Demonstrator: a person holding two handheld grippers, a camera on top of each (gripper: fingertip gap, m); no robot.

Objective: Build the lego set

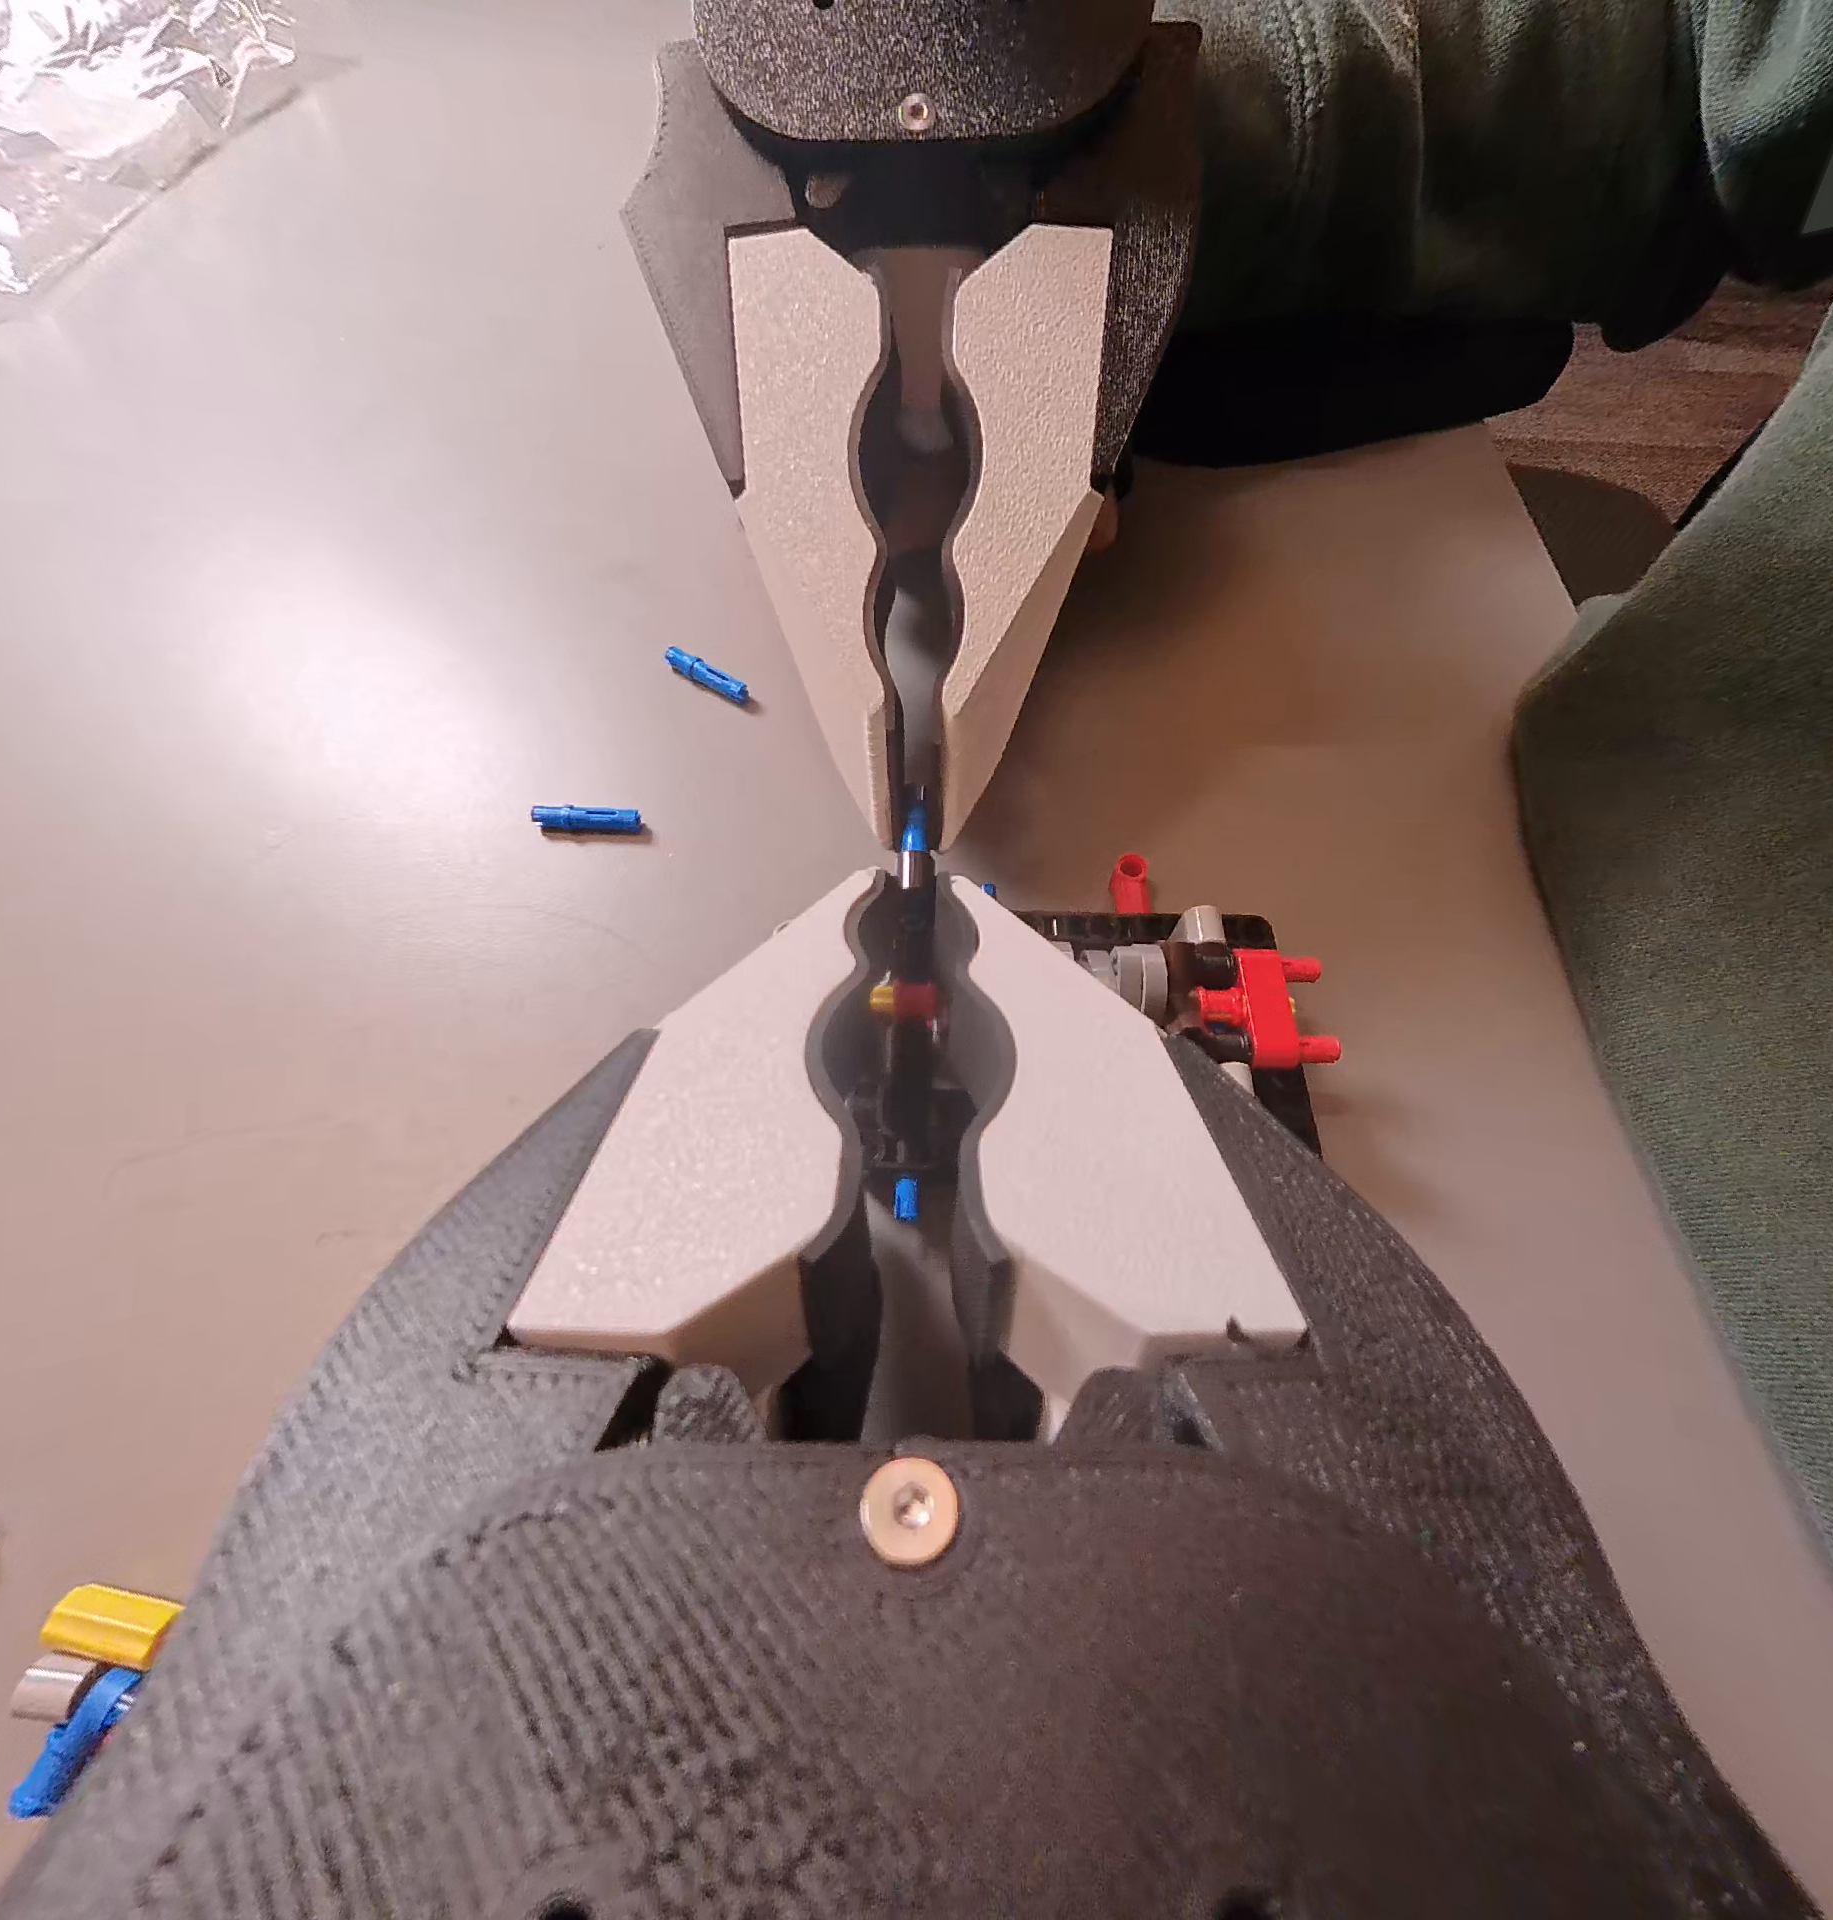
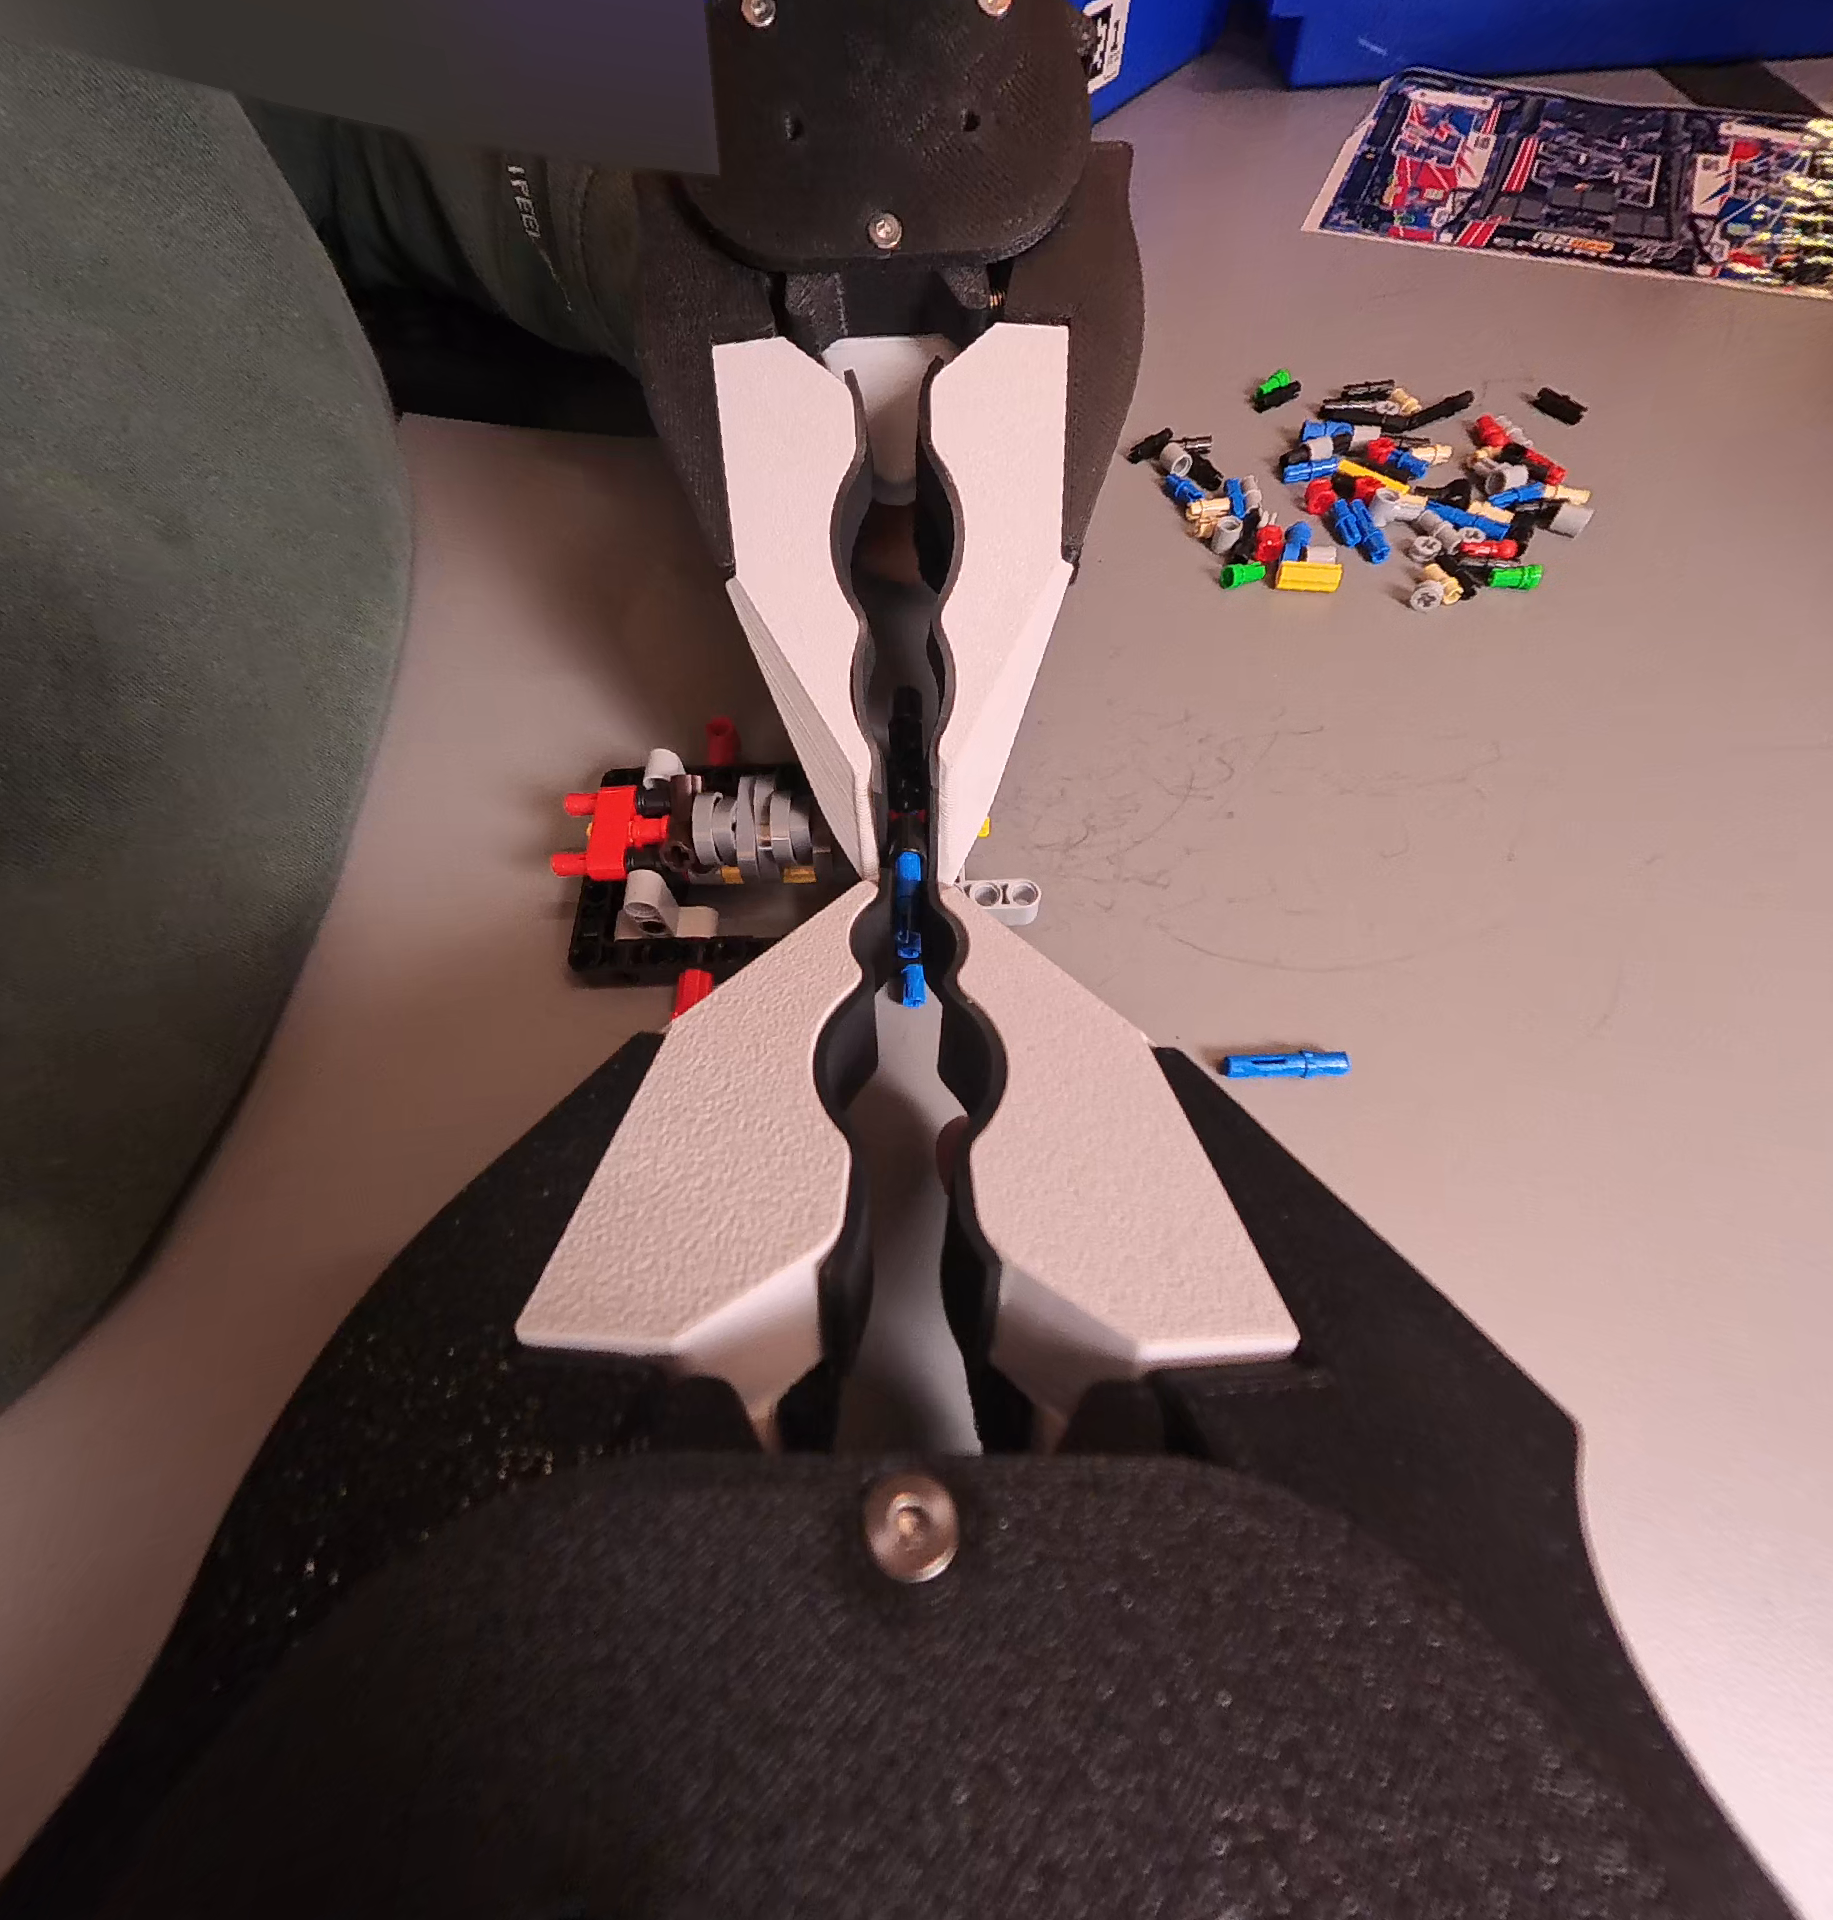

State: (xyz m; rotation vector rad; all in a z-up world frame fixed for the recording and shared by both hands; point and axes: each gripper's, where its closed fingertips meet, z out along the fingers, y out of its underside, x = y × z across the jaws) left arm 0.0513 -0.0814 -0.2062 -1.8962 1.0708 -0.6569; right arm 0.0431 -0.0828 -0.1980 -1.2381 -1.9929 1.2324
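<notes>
Near the bench's front edge, just ahead of the person's green sleeve (image 1: 1722,987), the two grippers meet tip to tip above the half-built frame (image 2: 673,883). The right gripper (image 2: 910,940) has its jaws nearly shut on a blue pin (image 2: 908,904), which lies lengthwise in the narrow slot between them. The left gripper (image 1: 917,904) is likewise almost closed around a thin black piece (image 1: 907,1039) carrying red and yellow bits; the blue pin's tip seems to touch this piece's end.

Both parts should be very light, hard plastic, stiff and smooth, so they could twist or slip under a loose pinch. My judgement is that the pin is best held across its middle collar, leaving one end free to push in, and the black piece held close to the hole that receives it, so it does not swing.

Much is hidden. The jaws cover most of the black piece, so its shape and hole cannot be made out, nor whether the pin has entered. The frame is partly behind the grippers. Spare blue pins (image 1: 587,819) lie on open bench, a heap of small parts (image 2: 1400,488) and a printed sheet (image 2: 1598,171) farther toward the back edge.
</notes>
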